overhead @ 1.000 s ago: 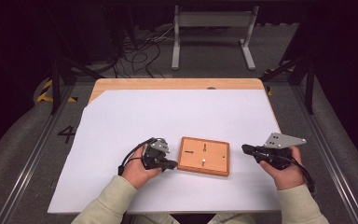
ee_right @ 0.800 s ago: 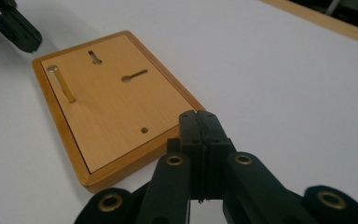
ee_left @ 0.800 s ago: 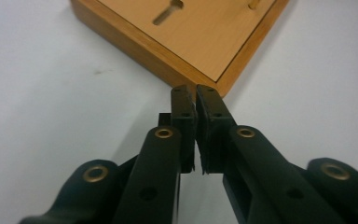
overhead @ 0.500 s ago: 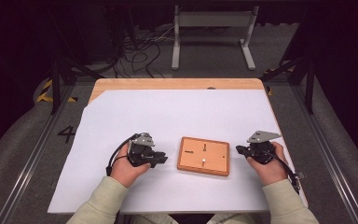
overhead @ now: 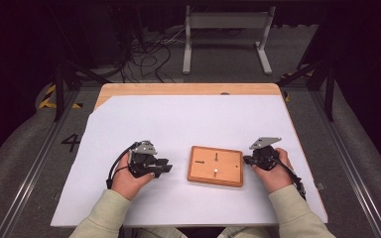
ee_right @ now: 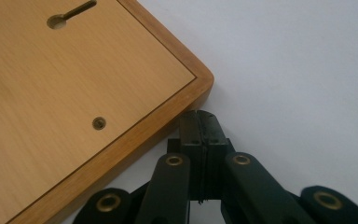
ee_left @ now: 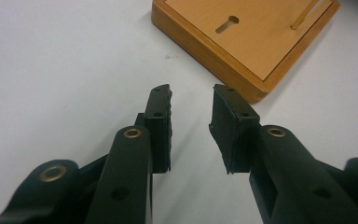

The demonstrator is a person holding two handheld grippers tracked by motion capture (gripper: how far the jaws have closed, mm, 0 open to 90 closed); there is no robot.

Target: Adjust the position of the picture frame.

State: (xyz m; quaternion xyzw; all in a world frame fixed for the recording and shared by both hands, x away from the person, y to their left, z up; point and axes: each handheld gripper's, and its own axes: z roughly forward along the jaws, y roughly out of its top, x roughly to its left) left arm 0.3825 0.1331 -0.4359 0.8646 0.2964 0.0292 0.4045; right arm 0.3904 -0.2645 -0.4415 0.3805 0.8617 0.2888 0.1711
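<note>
A flat wooden board (overhead: 215,165) with keyhole slots lies on the white sheet between my hands. My left gripper (overhead: 164,165) rests left of it, a short gap away; its jaws have just been opening and stand apart with nothing between them. In the left gripper view the board's corner (ee_left: 256,88) lies just past the left gripper (ee_left: 192,93). My right gripper (overhead: 248,159) sits at the board's right edge with jaws pressed together. In the right gripper view, the right gripper (ee_right: 200,117) meets the side of the board (ee_right: 186,100) near its corner.
The white sheet (overhead: 188,124) covers most of a wooden tabletop (overhead: 178,89). Beyond the far edge are cables (overhead: 144,54) and a metal stand (overhead: 225,34) on the floor. Dark rails run along both sides of the table.
The left gripper has drawn back leftward from the board and its jaws have parted. The right gripper has moved left and down to the board's right edge, still closed.
</note>
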